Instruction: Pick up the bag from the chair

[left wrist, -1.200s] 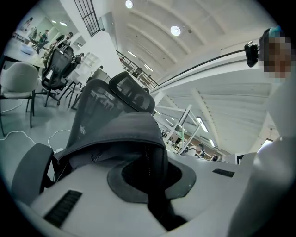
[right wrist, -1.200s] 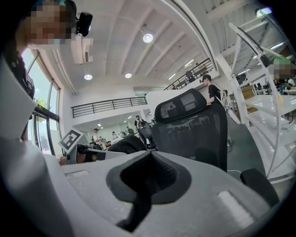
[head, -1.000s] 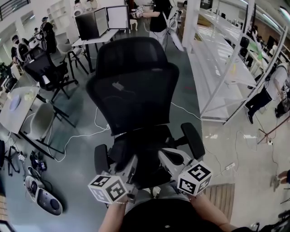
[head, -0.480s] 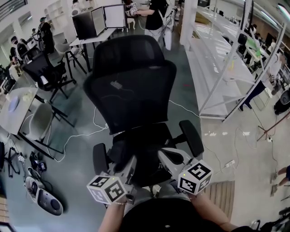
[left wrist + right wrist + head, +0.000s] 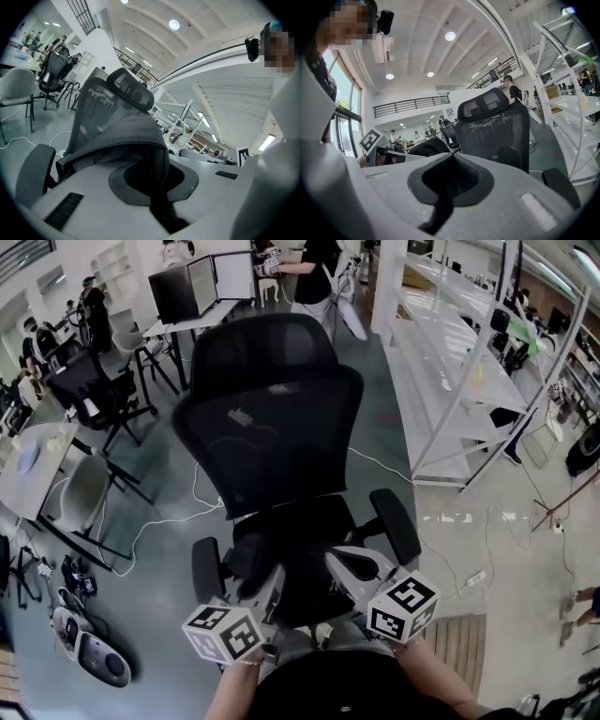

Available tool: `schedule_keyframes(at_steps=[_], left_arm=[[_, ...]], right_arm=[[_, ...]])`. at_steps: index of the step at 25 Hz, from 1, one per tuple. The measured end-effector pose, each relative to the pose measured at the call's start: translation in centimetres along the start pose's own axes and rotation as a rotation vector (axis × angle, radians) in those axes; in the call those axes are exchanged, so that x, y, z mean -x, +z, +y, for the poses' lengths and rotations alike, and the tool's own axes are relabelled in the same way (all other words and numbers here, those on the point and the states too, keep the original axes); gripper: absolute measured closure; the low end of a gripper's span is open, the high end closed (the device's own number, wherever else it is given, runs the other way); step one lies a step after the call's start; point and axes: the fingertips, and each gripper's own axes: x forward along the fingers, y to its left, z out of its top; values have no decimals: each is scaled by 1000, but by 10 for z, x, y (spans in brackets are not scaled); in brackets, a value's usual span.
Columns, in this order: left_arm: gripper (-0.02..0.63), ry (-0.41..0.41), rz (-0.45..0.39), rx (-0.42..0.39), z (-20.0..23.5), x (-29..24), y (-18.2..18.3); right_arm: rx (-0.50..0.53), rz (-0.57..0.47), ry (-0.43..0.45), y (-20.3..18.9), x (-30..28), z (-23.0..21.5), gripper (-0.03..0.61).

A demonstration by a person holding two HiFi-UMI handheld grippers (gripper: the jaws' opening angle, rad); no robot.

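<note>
A black mesh office chair (image 5: 272,427) stands in front of me. On its seat lies a dark bag (image 5: 286,540), hard to tell apart from the black seat in the head view. My left gripper (image 5: 274,576) is at the seat's front left. In the left gripper view its jaws (image 5: 157,161) are shut on a fold of the bag's dark grey fabric (image 5: 126,136), which rises over them. My right gripper (image 5: 339,561) sits at the seat's front right. Its jaws (image 5: 451,157) are shut with nothing showing past them. The bag (image 5: 426,146) appears as a black lump to its left.
The chair's armrests (image 5: 397,526) flank both grippers. White shelving (image 5: 450,381) runs along the right. Desks with monitors (image 5: 202,287), other chairs (image 5: 89,390) and people stand behind and to the left. Cables (image 5: 169,517) trail on the grey floor.
The grippers have stayed at the seat's front edge. The view has shifted slightly, and people in the background have moved.
</note>
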Motion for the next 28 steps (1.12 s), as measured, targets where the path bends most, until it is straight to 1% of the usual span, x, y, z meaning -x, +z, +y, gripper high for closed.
schedule_keyframes(at_steps=[6, 11, 23, 28], left_arm=[[574, -4, 16, 0, -4, -1, -6], [574, -7, 15, 17, -1, -1, -10], [574, -15, 24, 24, -1, -4, -12], [574, -15, 25, 35, 3, -7, -11]], right_arm=[[-5, -7, -3, 2, 2, 1, 581], [5, -16, -1, 1, 2, 0, 581], [18, -32, -62, 3, 5, -8, 581], [19, -19, -60, -1, 1, -9, 581]])
